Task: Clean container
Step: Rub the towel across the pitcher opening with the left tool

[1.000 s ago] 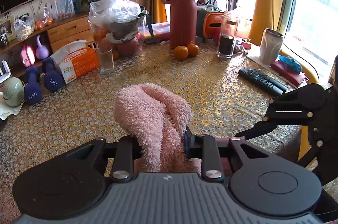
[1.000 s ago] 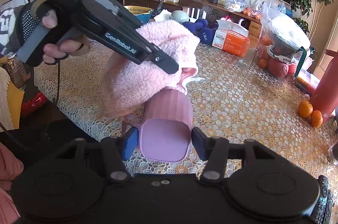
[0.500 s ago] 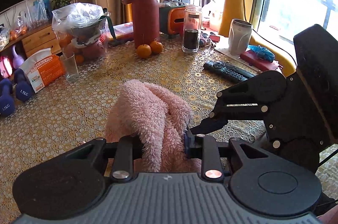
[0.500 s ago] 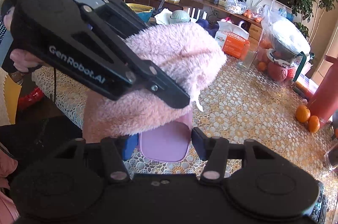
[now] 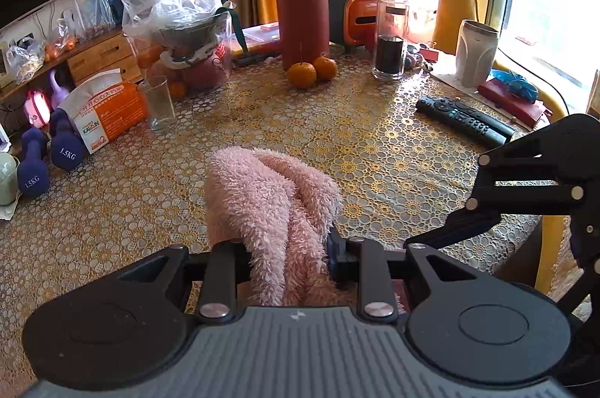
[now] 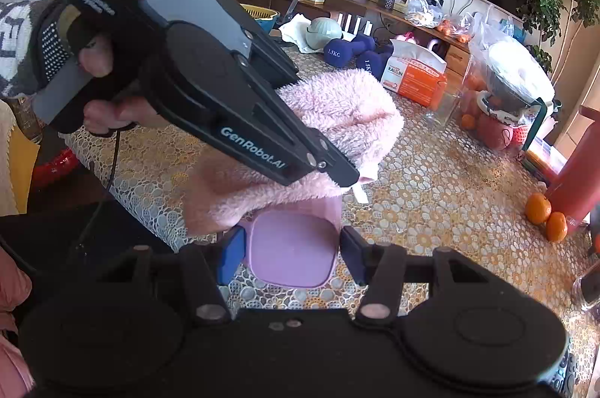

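My left gripper [image 5: 287, 248] is shut on a fluffy pink cloth [image 5: 270, 203] that bulges up between its fingers. In the right wrist view the same cloth [image 6: 337, 109] hangs from the left gripper [image 6: 337, 169] and rests over the open top of a pink plastic container [image 6: 292, 248]. My right gripper [image 6: 292, 251] is shut on that container, its blue pads against both side walls. The container's mouth is hidden by the cloth. The right gripper's black linkage [image 5: 525, 195] shows at the right of the left wrist view.
On the lace-covered table [image 5: 375, 150] stand a red flask [image 5: 302, 4], two oranges [image 5: 311, 71], a glass jar [image 5: 390, 34], a tumbler [image 5: 161, 103], a remote [image 5: 465, 122], a tissue box [image 5: 105, 113] and dumbbells [image 5: 48, 154]. The table edge is close on the right.
The left gripper with the cloth swung back left and pulled slightly away from the container. The right gripper keeps its hold on the container.
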